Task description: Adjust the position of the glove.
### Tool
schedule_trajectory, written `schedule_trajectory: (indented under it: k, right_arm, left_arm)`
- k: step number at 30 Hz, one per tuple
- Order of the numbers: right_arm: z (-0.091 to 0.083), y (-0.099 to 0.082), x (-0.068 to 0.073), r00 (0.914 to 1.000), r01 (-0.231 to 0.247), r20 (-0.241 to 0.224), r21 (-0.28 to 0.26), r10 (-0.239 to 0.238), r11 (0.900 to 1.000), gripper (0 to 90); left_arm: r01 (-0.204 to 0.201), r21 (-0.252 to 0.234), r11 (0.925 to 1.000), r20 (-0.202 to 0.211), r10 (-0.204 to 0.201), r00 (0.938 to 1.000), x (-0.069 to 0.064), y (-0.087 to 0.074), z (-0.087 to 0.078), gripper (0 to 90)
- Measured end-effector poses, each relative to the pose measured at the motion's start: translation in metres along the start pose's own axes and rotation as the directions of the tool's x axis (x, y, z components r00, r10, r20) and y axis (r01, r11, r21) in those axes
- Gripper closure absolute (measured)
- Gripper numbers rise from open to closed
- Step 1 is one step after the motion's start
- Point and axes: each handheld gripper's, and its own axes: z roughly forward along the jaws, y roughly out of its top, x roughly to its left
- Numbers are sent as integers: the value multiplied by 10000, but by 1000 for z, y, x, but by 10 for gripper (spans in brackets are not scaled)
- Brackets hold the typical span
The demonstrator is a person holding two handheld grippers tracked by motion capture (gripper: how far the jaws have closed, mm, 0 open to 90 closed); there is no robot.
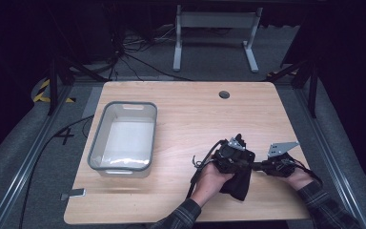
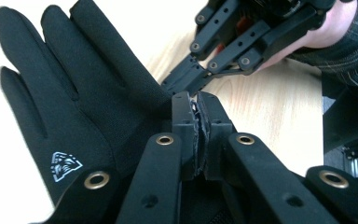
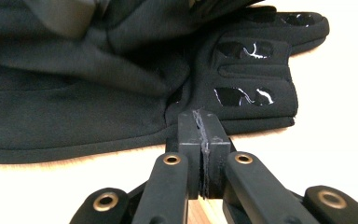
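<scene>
A pair of black gloves (image 1: pixel 239 183) lies at the table's front right. In the left gripper view one glove (image 2: pixel 74 112) shows its back with a small white logo; my left gripper (image 2: pixel 199 133) is shut, with that glove's edge pinched at its tips. In the right gripper view a glove (image 3: pixel 242 74) lies palm up with shiny grip patches, a second crumpled glove (image 3: pixel 98 32) lies over it, and my right gripper (image 3: pixel 200 135) is shut on the lower glove's edge. The left gripper (image 1: pixel 240 160) and the right gripper (image 1: pixel 257 166) meet tip to tip over the gloves.
A grey plastic bin (image 1: pixel 129 104) stands on the left half of the wooden table (image 1: pixel 195 114). A round cable hole (image 1: pixel 224 94) sits near the back edge. A small grey tag (image 1: pixel 74 193) lies at the front left corner. Dark floor and cables surround the table.
</scene>
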Motion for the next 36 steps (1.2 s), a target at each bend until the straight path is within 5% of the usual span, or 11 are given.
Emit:
schedule_trajectory:
  k: [8,14,19,21,25,30,36]
  right_arm:
    - [-1,0,-1,10000,-48,-25,-42,48,10000,898]
    - [-15,-3,-10,9992,-299,251,-454,310,9985,870]
    - [-22,-9,-17,9970,-583,466,-577,610,9966,705]
    - [-25,-14,-22,9933,-803,786,-558,846,9952,506]
    - [-27,-24,-33,9810,-1092,1568,-395,1141,9932,321]
    - [-29,-31,-46,9691,-1399,1967,-578,1487,9885,215]
    - [-27,-33,-47,9680,-1367,2037,-612,1465,9887,187]
  left_arm:
    - [-390,-197,9990,604,401,9974,-6,0,5,788]
    - [-657,-683,9955,349,682,9971,-7,2,-17,846]
    - [-637,-647,9959,-220,624,9978,0,-2,-30,898]
    - [-557,-584,9967,-553,525,9971,7,-6,-34,899]
    - [-341,-408,9986,-723,311,9969,16,-10,-33,899]
    - [-407,-212,9989,-536,396,9978,14,-10,-19,899]
    - [-806,227,9965,-218,811,9965,0,-4,9,899]
